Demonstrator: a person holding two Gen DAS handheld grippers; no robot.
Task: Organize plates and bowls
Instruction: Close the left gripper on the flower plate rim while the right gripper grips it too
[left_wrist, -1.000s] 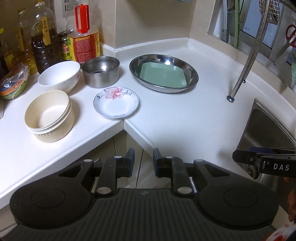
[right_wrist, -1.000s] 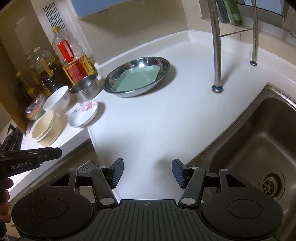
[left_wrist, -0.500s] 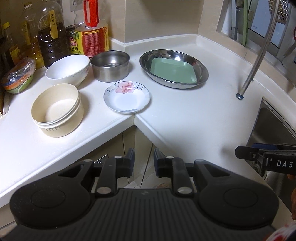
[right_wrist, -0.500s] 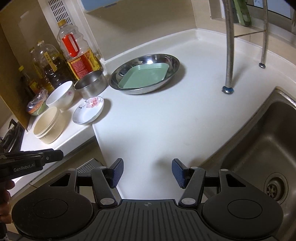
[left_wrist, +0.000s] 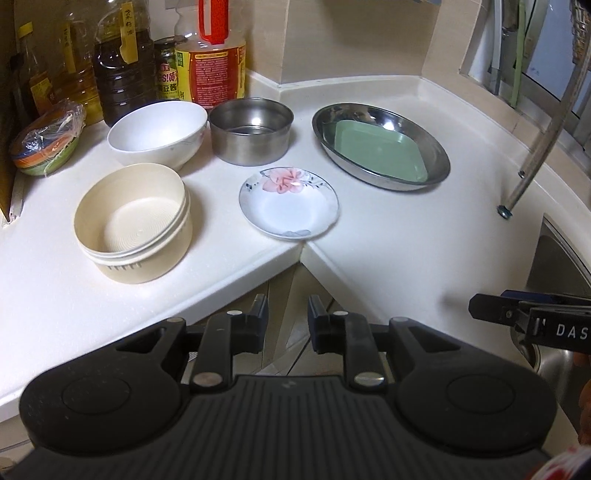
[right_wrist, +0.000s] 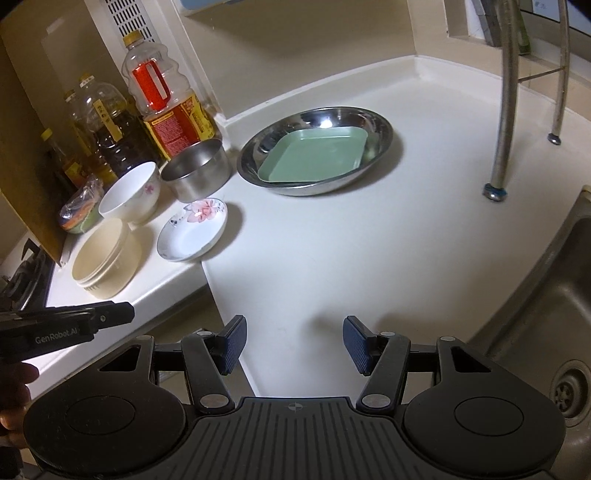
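L gripper (left_wrist: 286, 314) "GenRobot.AI": jaws narrow gap, empty. R gripper (right_wrist: 293, 345) "DAS": jaws wide apart, empty. Both near flower saucer (left_wrist: 289, 202), off counter (left_wrist: 406, 236) edge.

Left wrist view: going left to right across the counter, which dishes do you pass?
Cream bowl stack → white bowl → steel bowl → flowered saucer → steel oval dish holding the green square plate.
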